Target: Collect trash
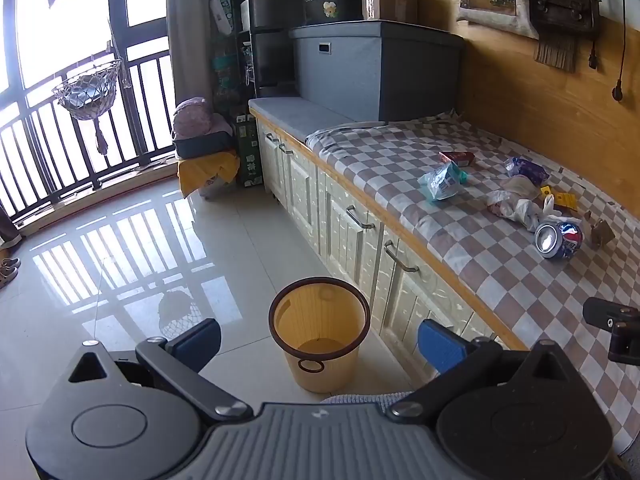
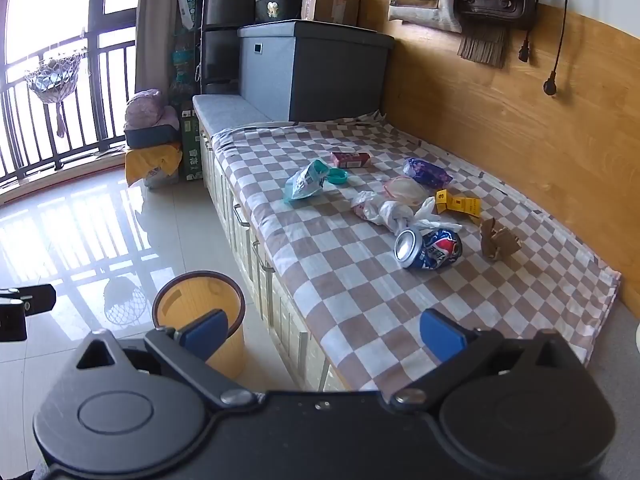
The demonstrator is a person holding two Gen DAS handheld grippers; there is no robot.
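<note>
Trash lies bunched toward the worktop's back edge by the wood wall; the checkered cloth's front edge is bare. Crushed Pepsi can (image 2: 428, 249) on its side, knotted white bag (image 2: 384, 210) just behind, yellow carton (image 2: 458, 204) beyond. Yellow bin (image 1: 320, 334) waits on open floor below. Left gripper (image 1: 320, 344) and right gripper (image 2: 324, 334): fingers spread wide, empty. A black tub reads "SPRING".

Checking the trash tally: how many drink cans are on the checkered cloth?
1. A crushed blue can lies on its side near the cloth's front, beside the knotted white bag. Another could hide under wrappers.
</note>
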